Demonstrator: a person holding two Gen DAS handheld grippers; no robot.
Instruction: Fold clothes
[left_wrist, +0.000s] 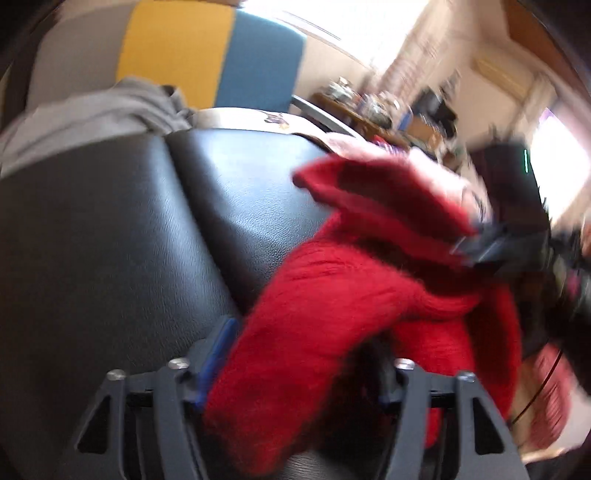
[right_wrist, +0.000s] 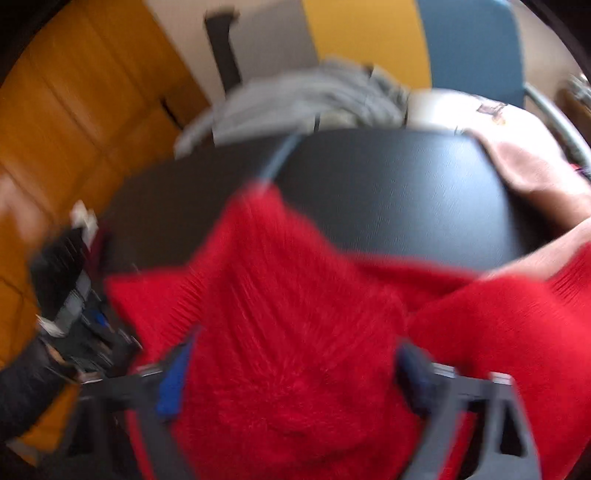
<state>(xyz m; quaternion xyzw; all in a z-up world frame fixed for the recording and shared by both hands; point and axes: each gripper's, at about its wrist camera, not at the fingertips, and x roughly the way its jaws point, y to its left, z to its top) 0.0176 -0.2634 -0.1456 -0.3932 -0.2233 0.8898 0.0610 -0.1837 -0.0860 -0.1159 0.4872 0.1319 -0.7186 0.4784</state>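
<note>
A fluffy red sweater (left_wrist: 351, 295) lies bunched on a black leather surface (left_wrist: 110, 240). My left gripper (left_wrist: 301, 358) has a thick fold of it between its blue pads, which press on the knit. In the right wrist view the red sweater (right_wrist: 295, 295) fills the gap of my right gripper (right_wrist: 293, 373); its jaws stand apart and the pads do not visibly squeeze the fabric. The right gripper (left_wrist: 487, 247) also shows at the sweater's far edge in the left wrist view. At the left of the right wrist view is the left gripper (right_wrist: 110, 343), held by a black-gloved hand (right_wrist: 26, 384).
A grey garment (right_wrist: 295, 99) is heaped at the far edge of the black surface (right_wrist: 388, 192). A pale pink garment (right_wrist: 524, 155) lies at the right. Yellow and blue panels (left_wrist: 221, 55) stand behind. An orange wooden floor (right_wrist: 74, 110) is on the left.
</note>
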